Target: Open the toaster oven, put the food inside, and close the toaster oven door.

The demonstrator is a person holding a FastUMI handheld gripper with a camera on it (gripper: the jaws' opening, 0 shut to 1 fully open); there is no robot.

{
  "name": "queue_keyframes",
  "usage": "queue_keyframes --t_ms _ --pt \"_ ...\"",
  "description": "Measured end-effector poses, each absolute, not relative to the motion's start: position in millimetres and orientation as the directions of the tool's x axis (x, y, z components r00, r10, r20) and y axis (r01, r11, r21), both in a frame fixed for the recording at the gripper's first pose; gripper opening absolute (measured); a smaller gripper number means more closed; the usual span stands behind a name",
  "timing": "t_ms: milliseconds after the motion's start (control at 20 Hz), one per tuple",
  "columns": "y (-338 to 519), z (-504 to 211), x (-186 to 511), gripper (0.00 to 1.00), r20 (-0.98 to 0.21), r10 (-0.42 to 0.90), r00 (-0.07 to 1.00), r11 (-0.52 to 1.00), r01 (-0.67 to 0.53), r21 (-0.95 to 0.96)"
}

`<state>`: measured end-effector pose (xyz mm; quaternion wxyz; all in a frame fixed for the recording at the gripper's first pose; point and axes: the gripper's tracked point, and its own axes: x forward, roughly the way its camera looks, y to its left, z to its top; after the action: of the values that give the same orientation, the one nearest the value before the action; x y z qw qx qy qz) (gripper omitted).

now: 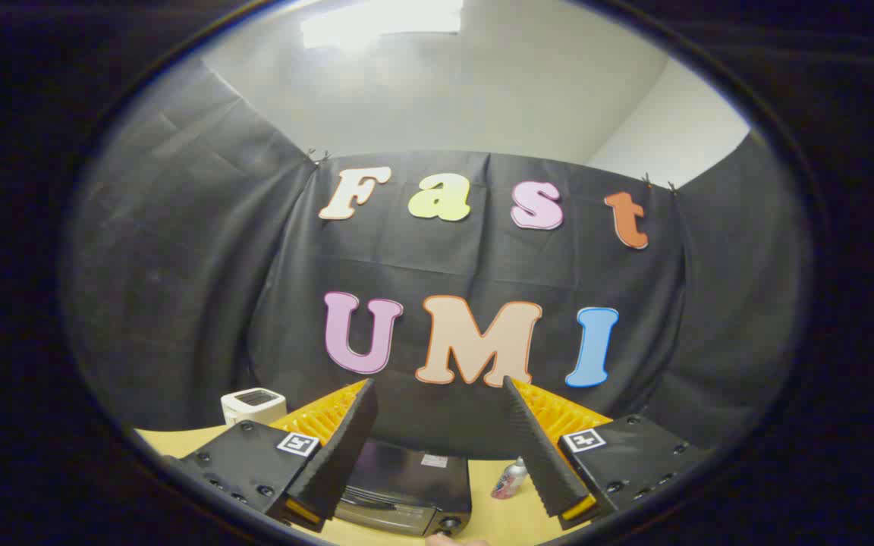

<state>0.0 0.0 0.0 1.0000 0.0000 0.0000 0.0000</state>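
My gripper (437, 390) is held high and stands open, nothing between its fingers. Below and between the fingers sits the black toaster oven (407, 489) on a tan table (509, 523). Its door looks shut, with a handle bar along the top front and a knob at the lower right corner. No food can be made out.
A small white appliance (253, 406) stands on the table beyond the left finger. A small silver and red bottle (510, 479) sits right of the oven, beside the right finger. Black cloth walls close the booth behind and on both sides.
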Motion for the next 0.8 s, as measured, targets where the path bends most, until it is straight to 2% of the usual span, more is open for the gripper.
queue_keyframes --t_ms 350,600,800 --pt "51 -31 13 1.0 -0.055 0.081 0.995 0.997 -0.081 0.007" --pt "52 -63 36 1.0 -0.053 0.015 0.998 1.0 -0.015 -0.001" --pt "60 -128 53 1.0 -0.081 -0.043 0.996 0.999 0.044 0.015"
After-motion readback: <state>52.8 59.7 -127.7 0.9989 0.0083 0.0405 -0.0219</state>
